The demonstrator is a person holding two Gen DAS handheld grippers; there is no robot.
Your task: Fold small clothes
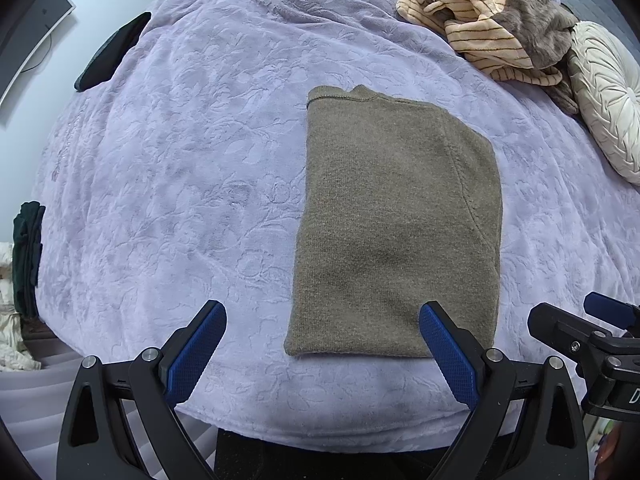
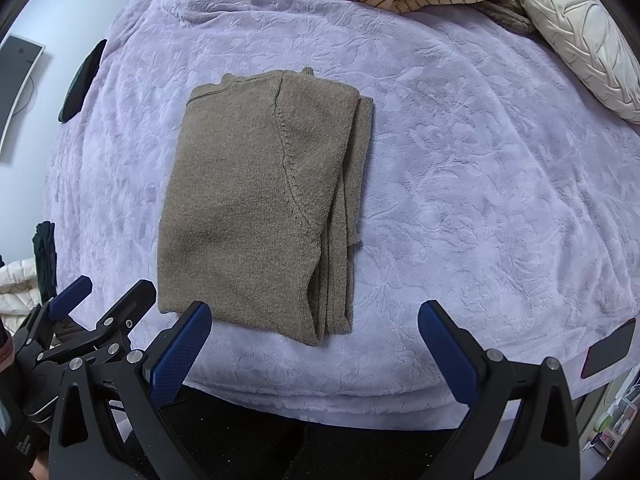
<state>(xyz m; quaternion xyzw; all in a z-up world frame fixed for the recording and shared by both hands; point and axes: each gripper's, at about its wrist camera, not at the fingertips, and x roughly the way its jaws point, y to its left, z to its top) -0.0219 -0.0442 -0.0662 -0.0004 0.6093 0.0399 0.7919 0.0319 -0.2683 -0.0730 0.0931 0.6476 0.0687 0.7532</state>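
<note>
A brown knit sweater (image 1: 396, 224) lies folded into a long rectangle on the lilac blanket (image 1: 192, 184); it also shows in the right wrist view (image 2: 256, 208), with its layered edges at the right side. My left gripper (image 1: 322, 320) is open and empty, held above the sweater's near left corner. My right gripper (image 2: 314, 320) is open and empty, held above the sweater's near right corner. Each gripper shows in the other's view: the right one (image 1: 592, 328) and the left one (image 2: 100, 300).
A striped beige and brown garment (image 1: 488, 20) lies heaped at the far right beside a round cream cushion (image 1: 608, 96). A dark item (image 1: 112, 52) lies at the bed's far left edge. A dark phone-like object (image 2: 608, 348) sits at the near right edge. Dark clothes (image 1: 26, 256) hang at left.
</note>
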